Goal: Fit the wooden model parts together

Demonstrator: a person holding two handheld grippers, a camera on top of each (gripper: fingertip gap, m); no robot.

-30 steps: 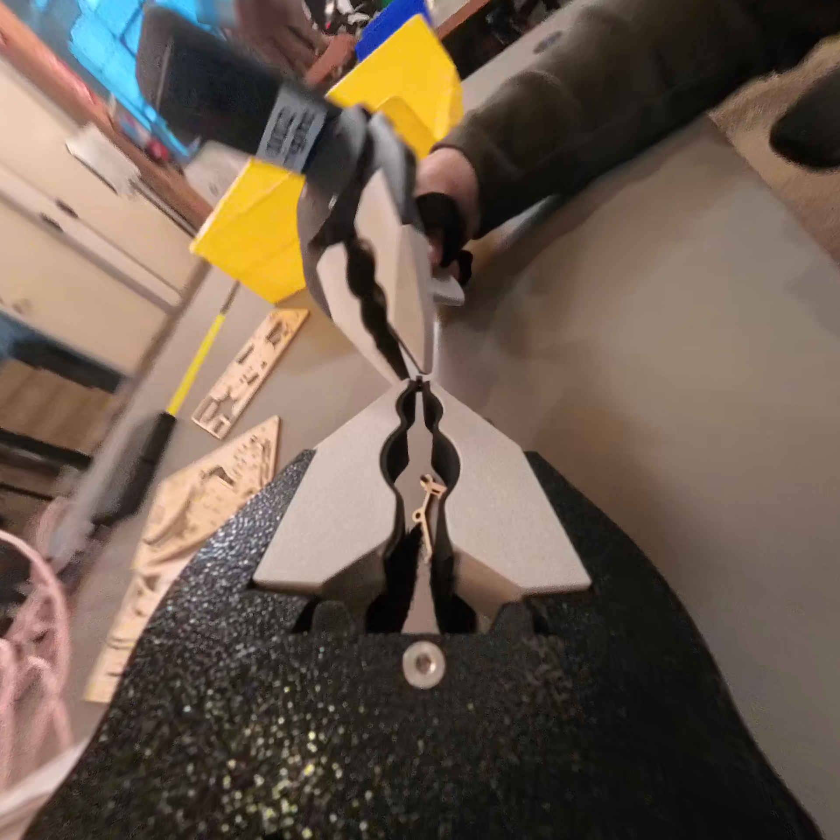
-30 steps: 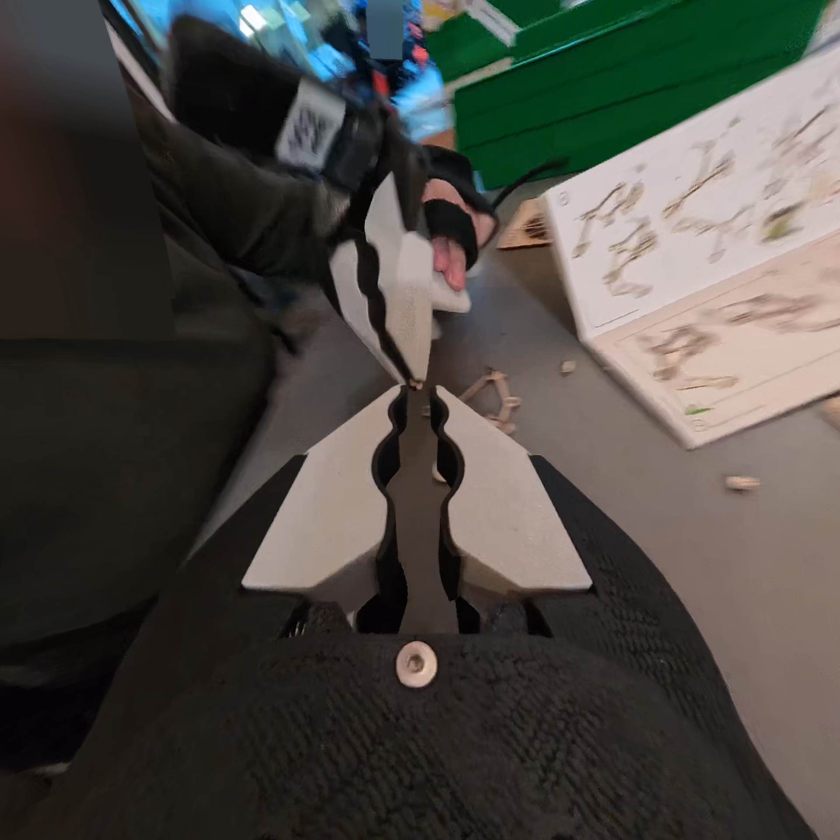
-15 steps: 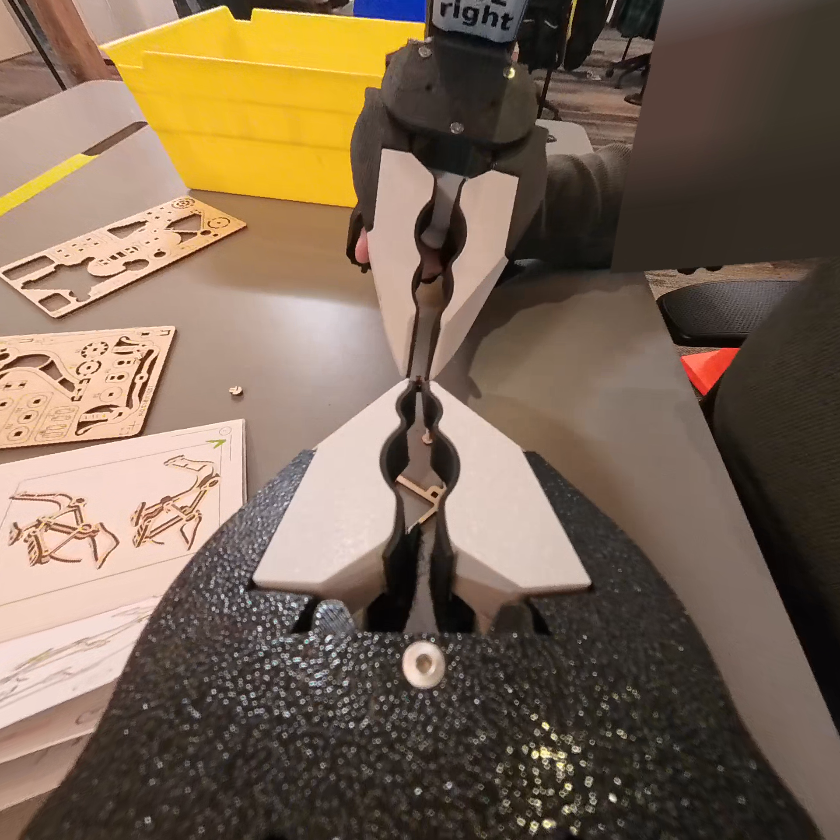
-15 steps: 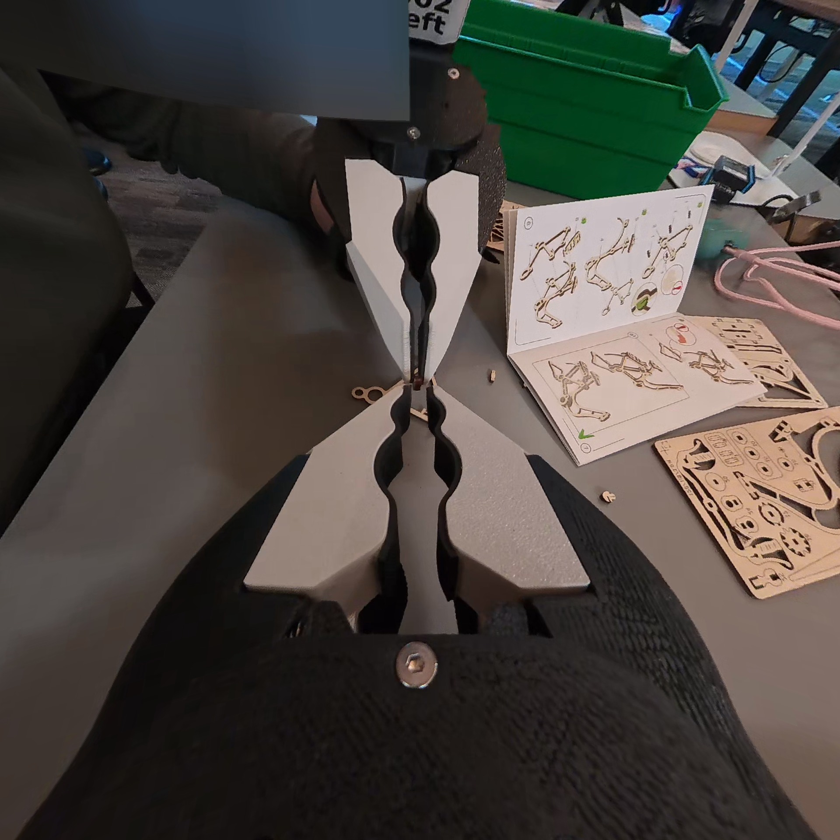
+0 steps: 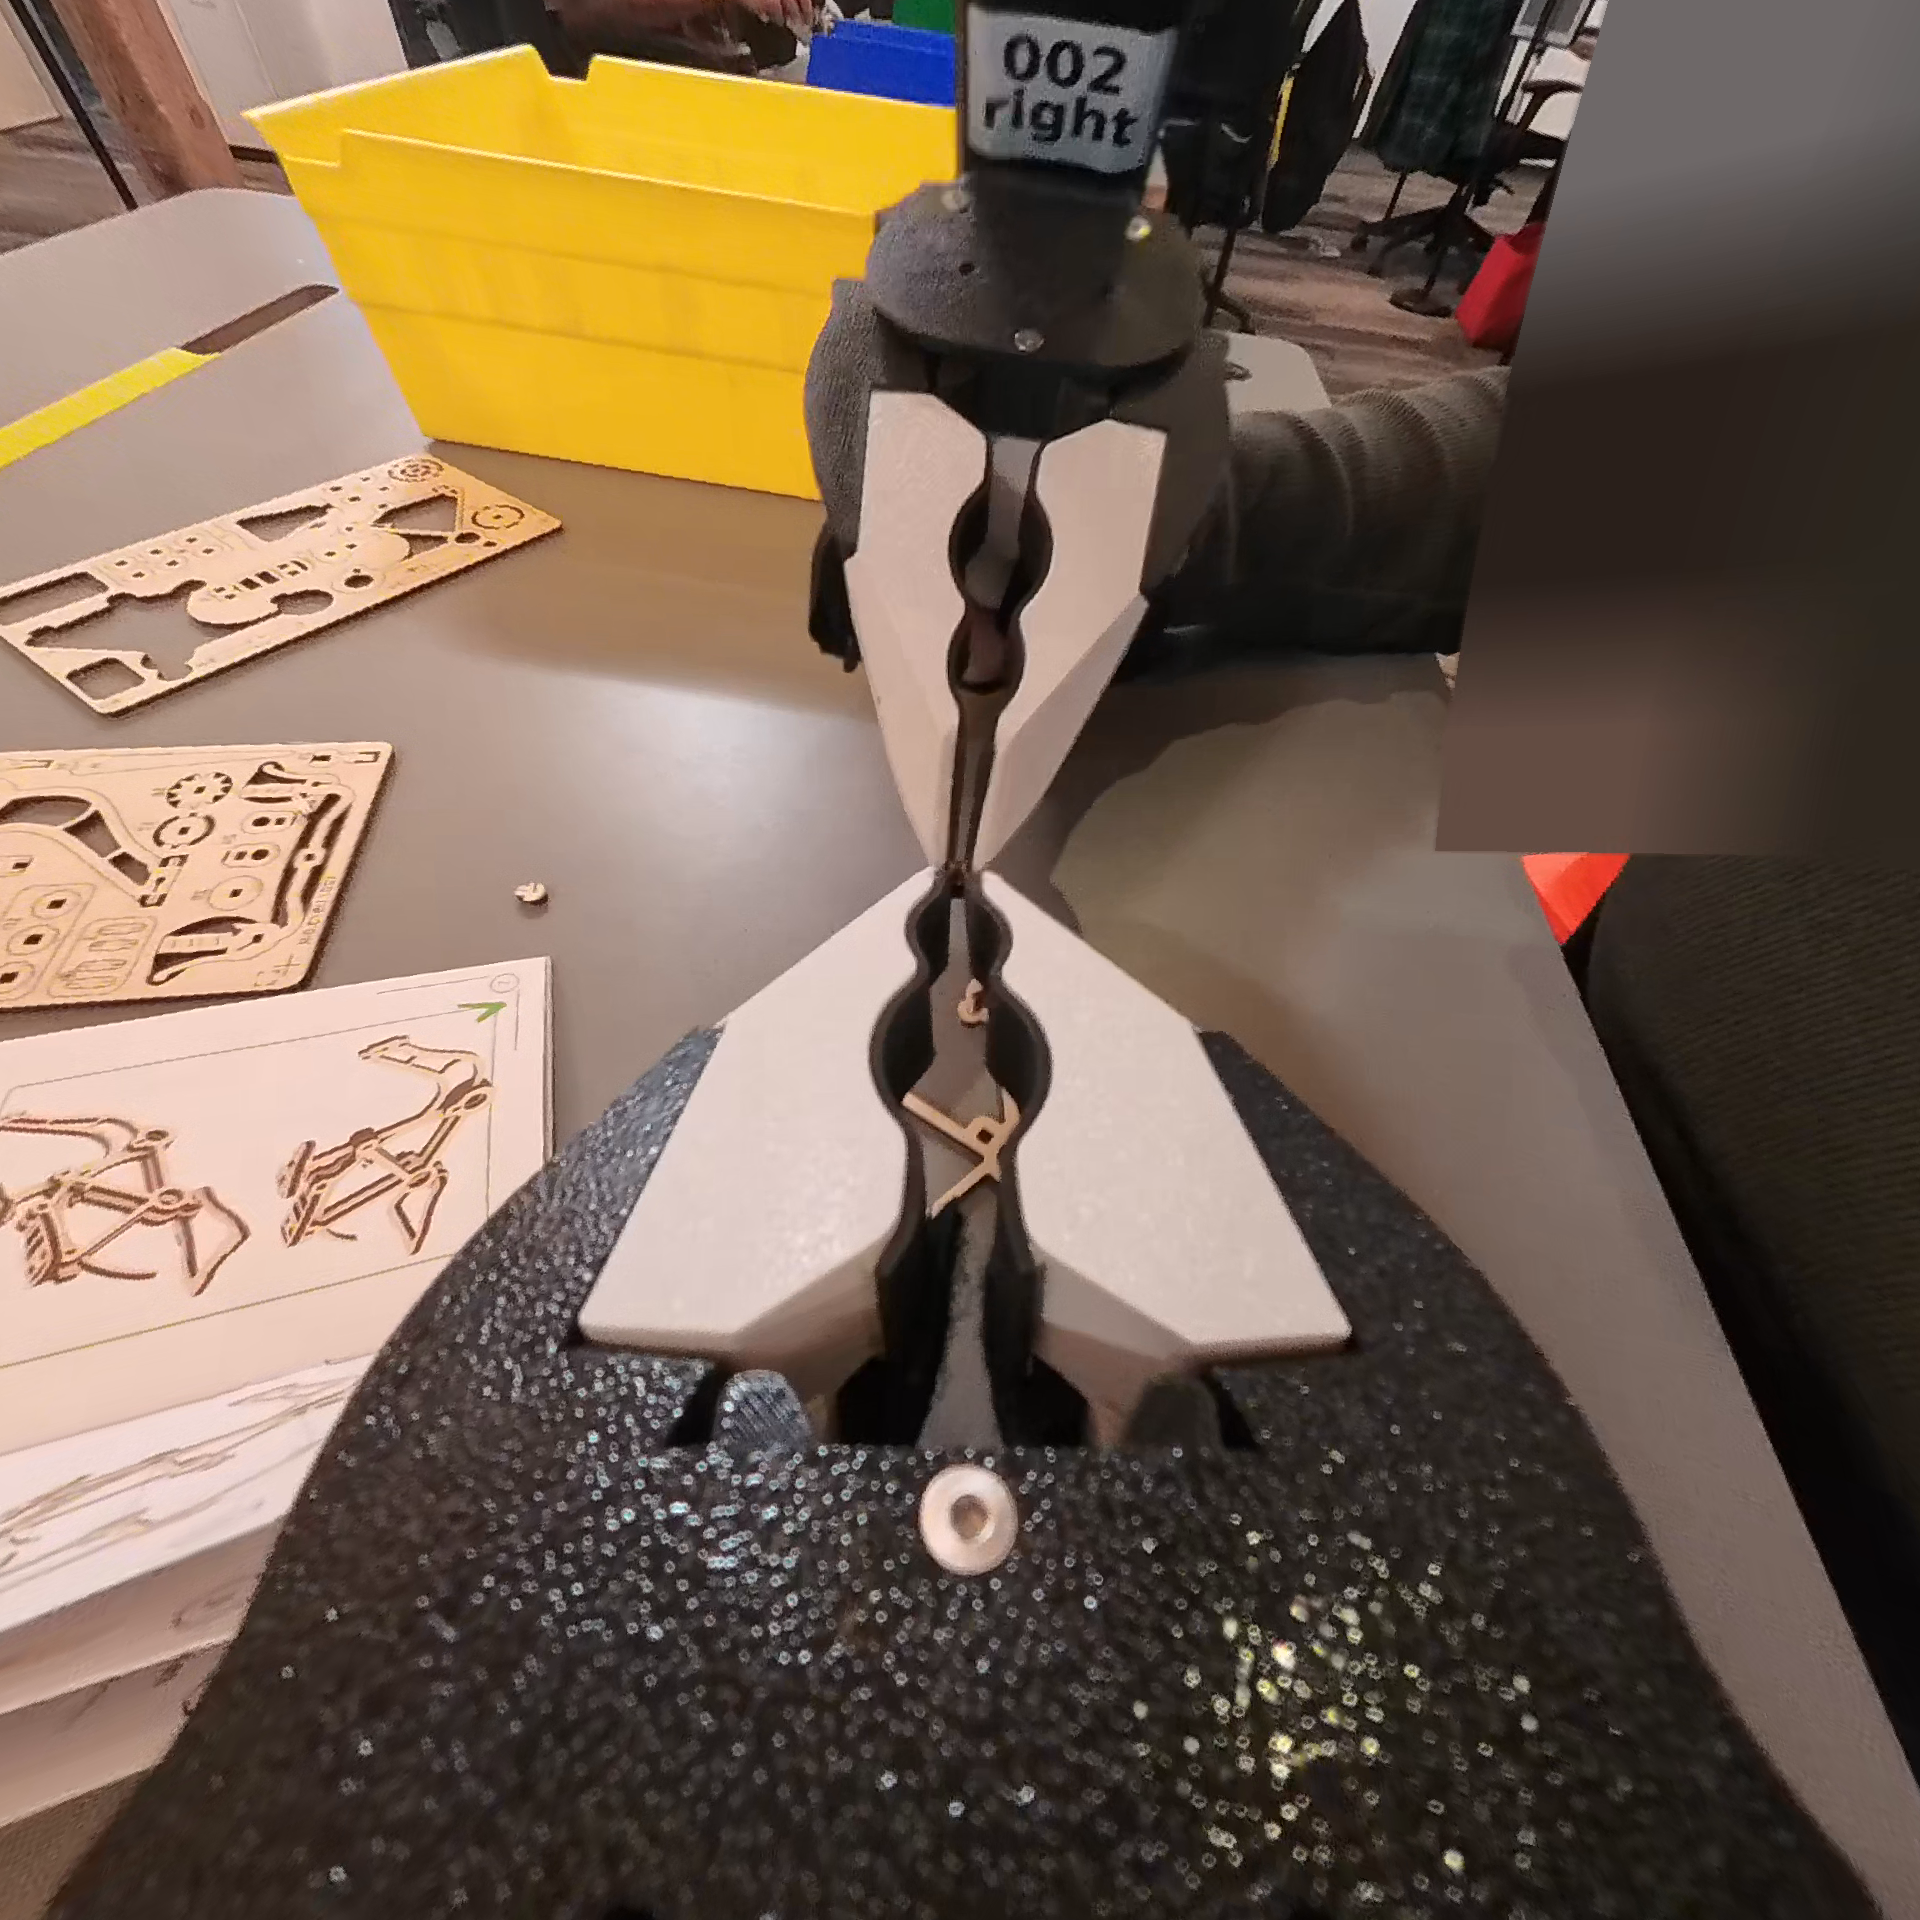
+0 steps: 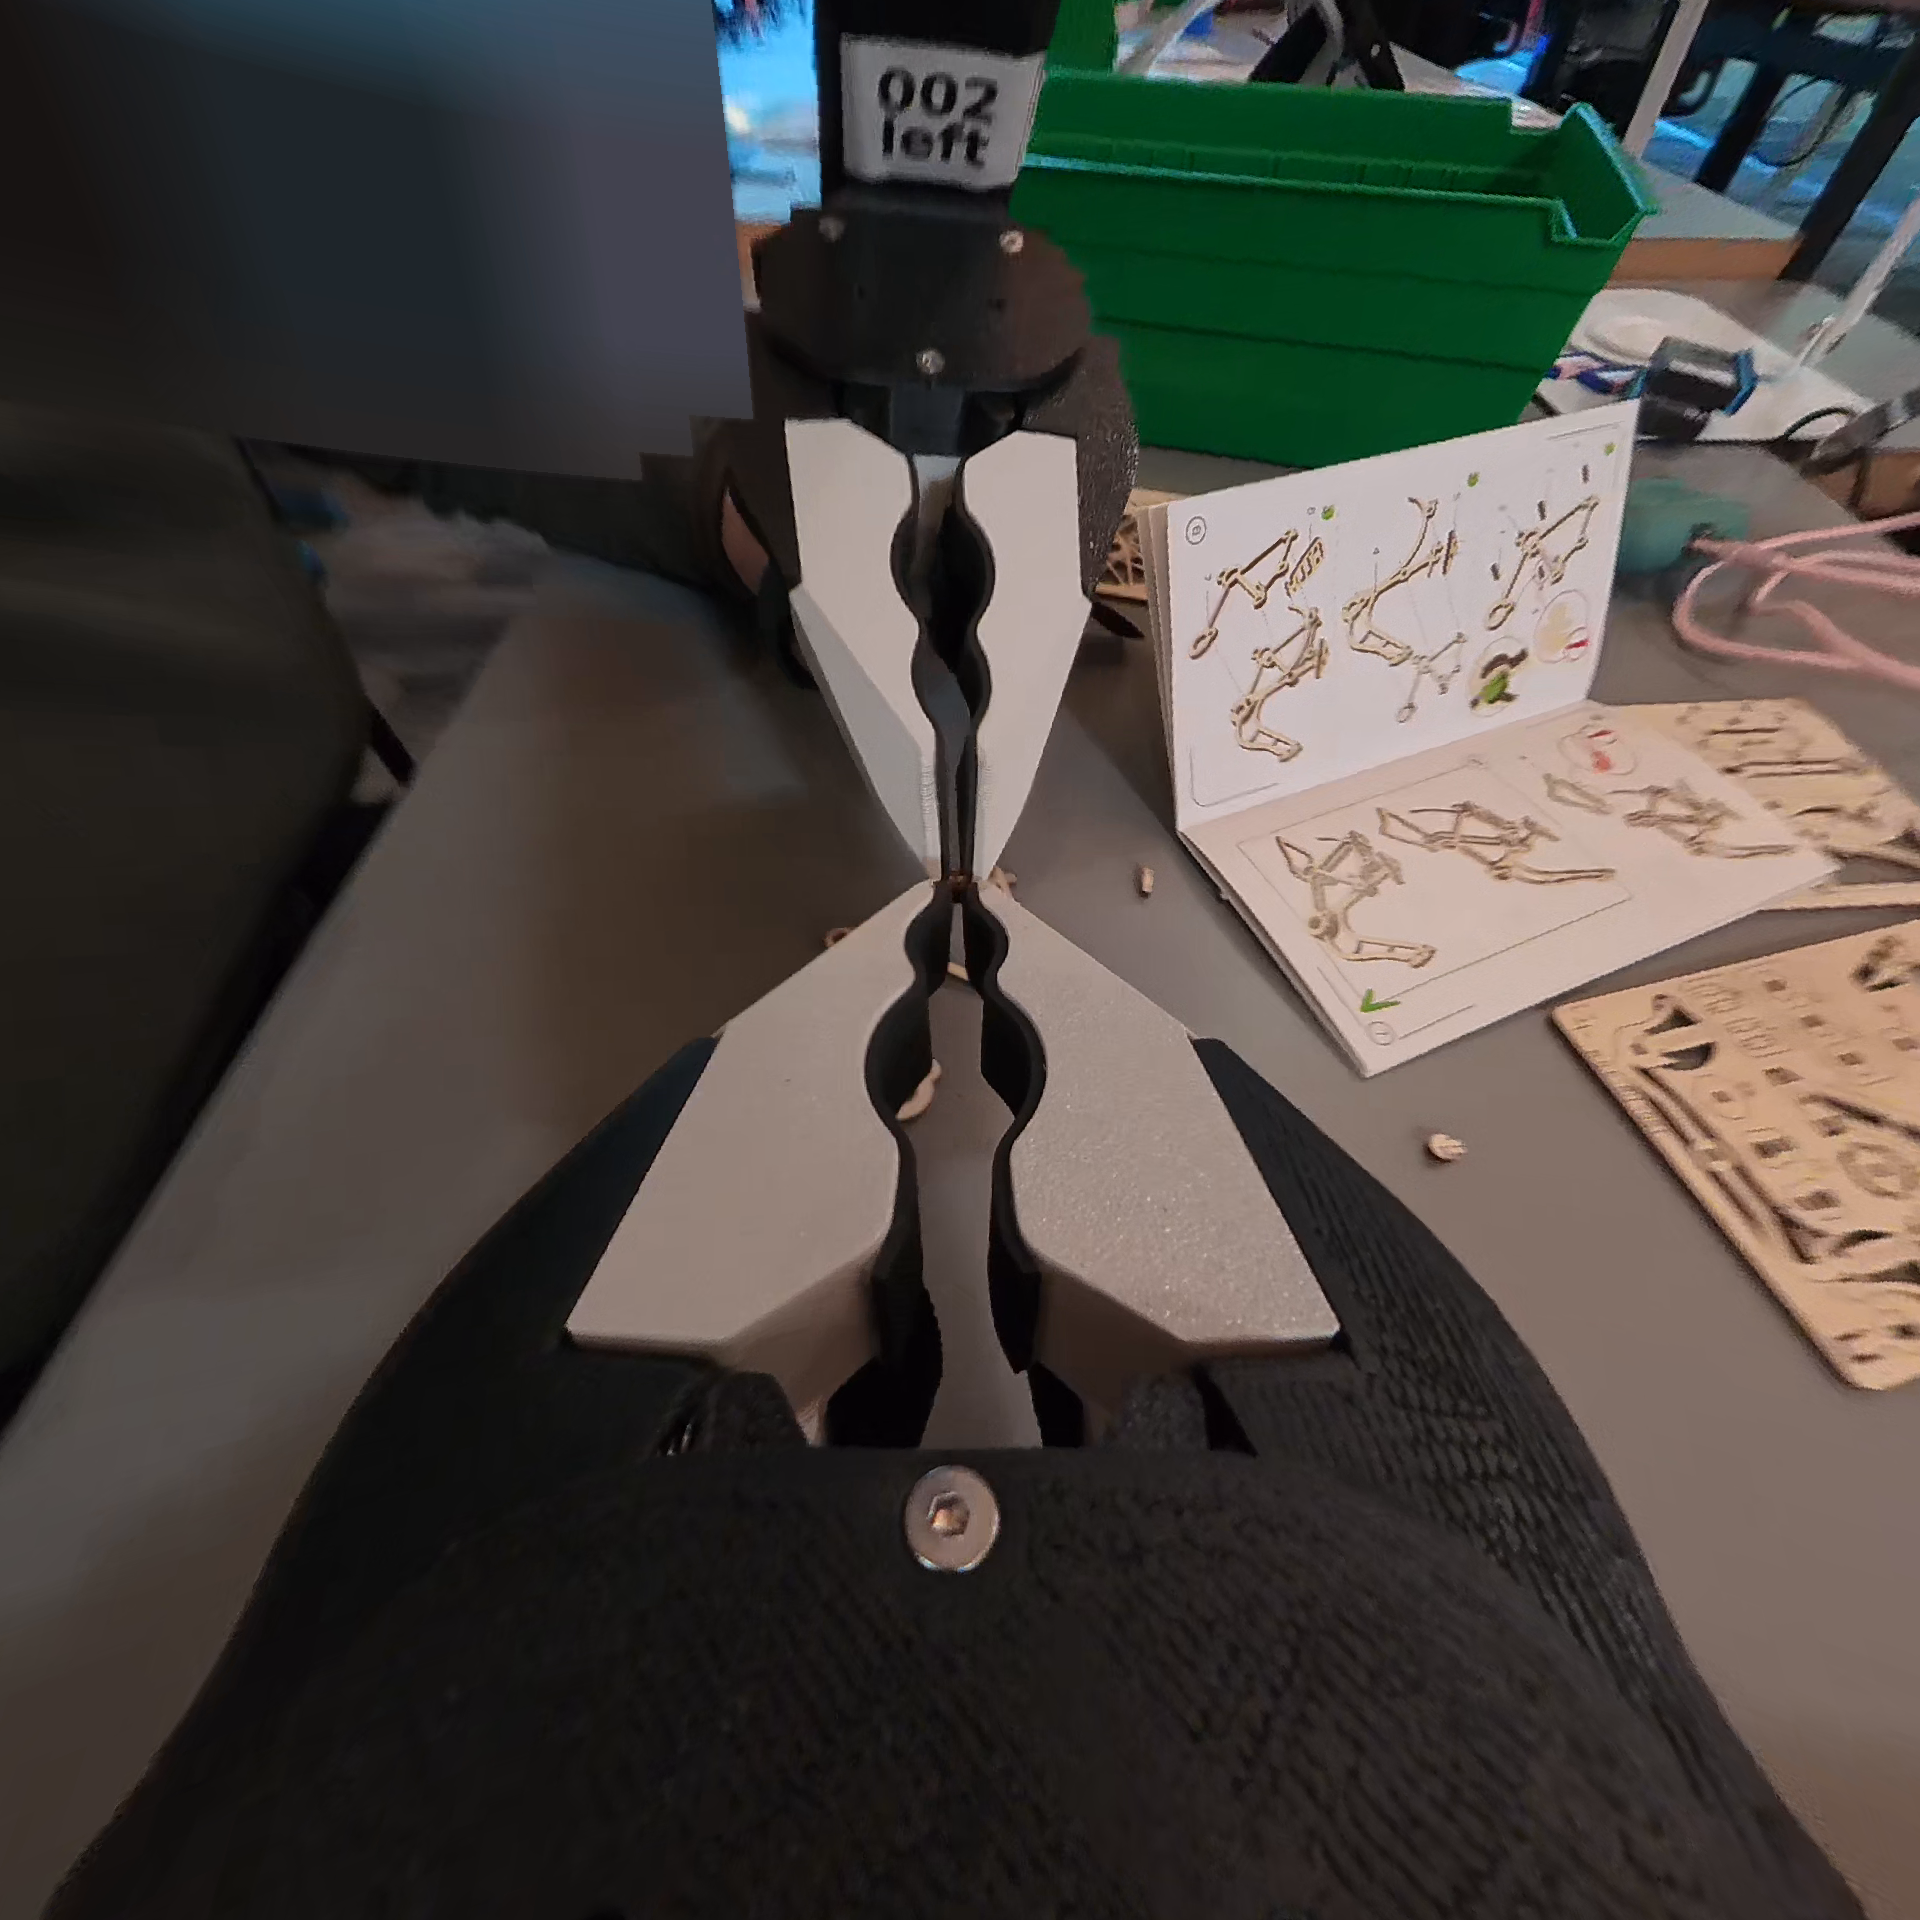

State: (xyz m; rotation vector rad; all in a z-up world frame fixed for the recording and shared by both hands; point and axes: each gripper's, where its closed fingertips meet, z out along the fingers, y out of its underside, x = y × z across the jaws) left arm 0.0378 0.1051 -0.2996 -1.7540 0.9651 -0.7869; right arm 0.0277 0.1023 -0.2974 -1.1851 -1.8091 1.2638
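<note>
Yellow bin (image 5: 582, 239); green bin (image 6: 1330, 249) (stacked)

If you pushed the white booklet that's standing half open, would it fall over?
Probably. The booklet looks like thin paper, its upper page propped upright with nothing behind it, so a nudge would likely flop it flat. It also seems light, so it may slide on the smooth grey table.

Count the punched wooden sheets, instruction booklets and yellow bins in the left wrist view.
Punched wooden sheets: 2
Instruction booklet: 1
Yellow bin: 1
Total: 4
</note>
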